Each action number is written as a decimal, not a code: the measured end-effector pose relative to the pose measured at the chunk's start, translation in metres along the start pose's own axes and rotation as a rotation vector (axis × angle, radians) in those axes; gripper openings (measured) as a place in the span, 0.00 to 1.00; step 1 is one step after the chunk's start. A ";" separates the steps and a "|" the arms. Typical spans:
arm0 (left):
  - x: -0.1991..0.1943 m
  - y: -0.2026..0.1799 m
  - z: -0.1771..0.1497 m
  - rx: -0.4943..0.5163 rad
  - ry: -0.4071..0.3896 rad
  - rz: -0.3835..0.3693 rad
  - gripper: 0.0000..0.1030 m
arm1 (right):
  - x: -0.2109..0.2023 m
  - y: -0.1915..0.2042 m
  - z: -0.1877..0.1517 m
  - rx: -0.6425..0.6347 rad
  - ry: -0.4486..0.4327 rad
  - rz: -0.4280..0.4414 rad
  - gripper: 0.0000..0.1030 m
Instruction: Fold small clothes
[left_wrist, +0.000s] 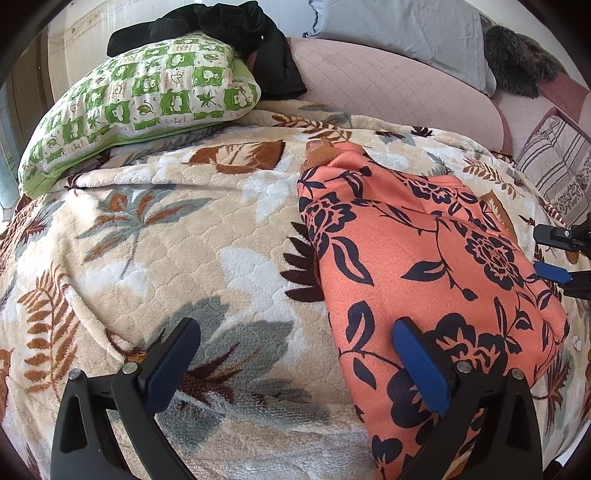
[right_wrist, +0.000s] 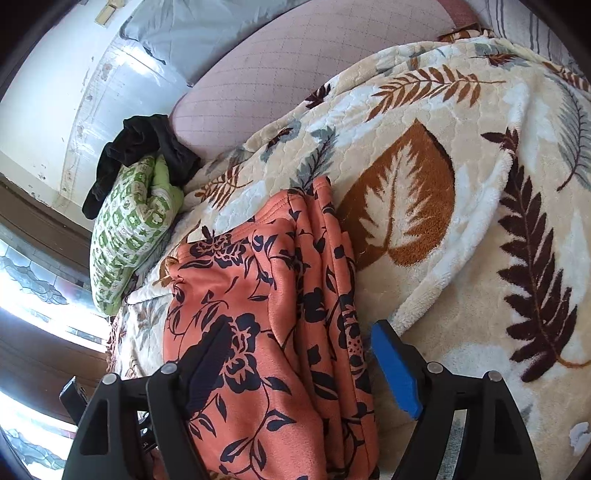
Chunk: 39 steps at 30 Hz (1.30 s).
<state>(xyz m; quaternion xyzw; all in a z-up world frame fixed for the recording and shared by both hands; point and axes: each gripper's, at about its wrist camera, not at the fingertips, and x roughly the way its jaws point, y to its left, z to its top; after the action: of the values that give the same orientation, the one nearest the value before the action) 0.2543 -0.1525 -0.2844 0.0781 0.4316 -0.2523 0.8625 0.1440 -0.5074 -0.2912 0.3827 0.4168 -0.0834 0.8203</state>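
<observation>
Left wrist view: orange floral garment lies folded on the leaf-print blanket. Left gripper spread wide at its near edge; right gripper spread over its folded layers. Green pillow lies beyond.

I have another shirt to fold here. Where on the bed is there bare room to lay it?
The leaf blanket is bare between the green pillow and the orange floral garment. The bed's far side is crowded with pillows and black clothing.
</observation>
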 end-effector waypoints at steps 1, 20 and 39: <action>0.000 0.000 0.001 -0.002 0.000 -0.001 1.00 | 0.002 -0.002 0.000 0.005 0.003 0.004 0.79; 0.013 -0.018 0.011 0.022 0.069 -0.303 1.00 | 0.028 -0.027 -0.002 -0.040 0.100 0.128 0.84; 0.019 -0.040 0.007 0.060 0.076 -0.365 1.00 | 0.045 -0.002 -0.015 -0.101 0.146 0.301 0.89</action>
<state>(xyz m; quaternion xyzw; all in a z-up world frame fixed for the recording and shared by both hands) 0.2485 -0.1968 -0.2912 0.0337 0.4631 -0.4142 0.7828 0.1627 -0.4899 -0.3314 0.4039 0.4170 0.0895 0.8093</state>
